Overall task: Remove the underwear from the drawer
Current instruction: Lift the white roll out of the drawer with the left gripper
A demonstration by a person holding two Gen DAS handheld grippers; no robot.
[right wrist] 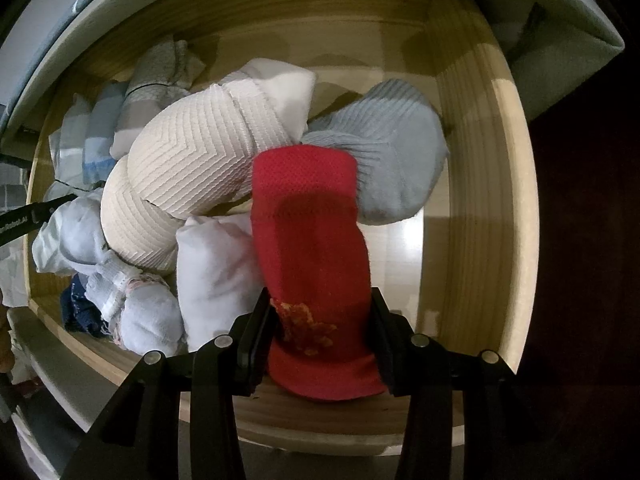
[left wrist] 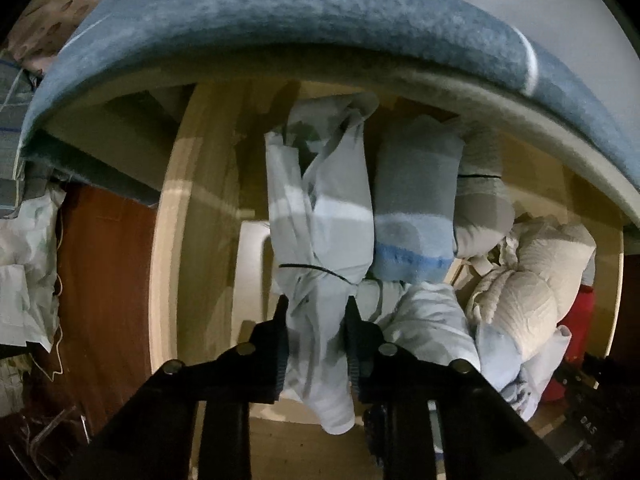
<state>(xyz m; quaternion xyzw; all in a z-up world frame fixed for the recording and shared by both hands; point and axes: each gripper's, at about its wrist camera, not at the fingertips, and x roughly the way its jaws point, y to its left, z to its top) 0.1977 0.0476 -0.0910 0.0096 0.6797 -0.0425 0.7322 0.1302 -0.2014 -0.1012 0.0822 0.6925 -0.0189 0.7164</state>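
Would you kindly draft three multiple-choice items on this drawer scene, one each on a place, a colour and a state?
1. Where does the grey ribbed bundle lie relative to the red bundle?
A. behind it, to the right
B. outside the drawer
C. under the white bundle

2. What colour is the garment in the left gripper?
A. red
B. pale blue
C. black

3. How stands the right gripper?
A. open, empty
B. out of view
C. shut on the red bundle

Answers:
1 A, it touches the red bundle's far right side.
2 B, pale blue garment sits between the fingers.
3 C, both pads press its sides.
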